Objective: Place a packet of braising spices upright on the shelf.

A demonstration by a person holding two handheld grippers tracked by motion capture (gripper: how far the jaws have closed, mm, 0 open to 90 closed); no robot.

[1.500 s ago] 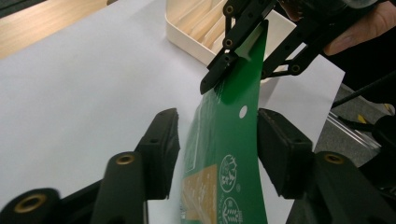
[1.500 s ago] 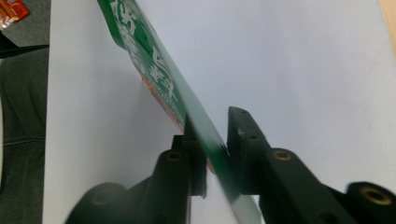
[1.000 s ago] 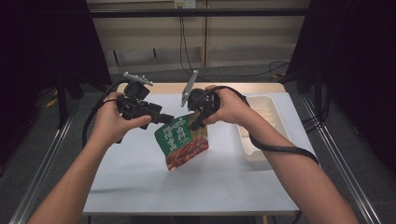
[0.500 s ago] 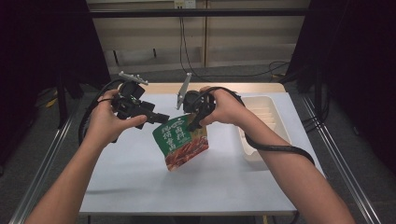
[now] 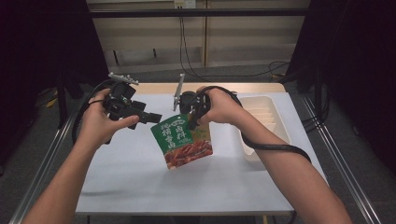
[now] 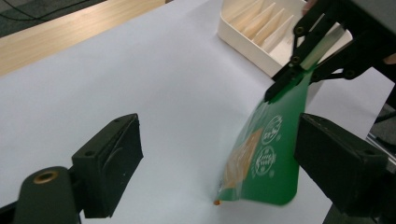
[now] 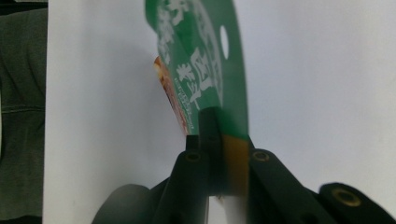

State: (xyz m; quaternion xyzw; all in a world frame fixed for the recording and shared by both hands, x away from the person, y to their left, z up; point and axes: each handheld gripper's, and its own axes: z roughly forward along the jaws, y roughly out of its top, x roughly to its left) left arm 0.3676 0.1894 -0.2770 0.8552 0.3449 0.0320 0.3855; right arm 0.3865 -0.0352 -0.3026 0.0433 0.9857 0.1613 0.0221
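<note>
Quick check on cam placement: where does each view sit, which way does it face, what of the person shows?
High view: above the person's side, looking forward and down on the white table; both forearms, left gripper, right gripper.
Left gripper view: rides the left gripper, looks between its open jaws across the table to the white tray.
Right gripper view: looks along shut jaws clamping the green snack pouch.
Shared: all three show the pouch.

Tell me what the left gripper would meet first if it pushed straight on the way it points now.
Probably the green snack pouch, which hangs from the right gripper just ahead of the left gripper and toward one open jaw; depth is unclear, so it might slip past onto the white table.
</note>
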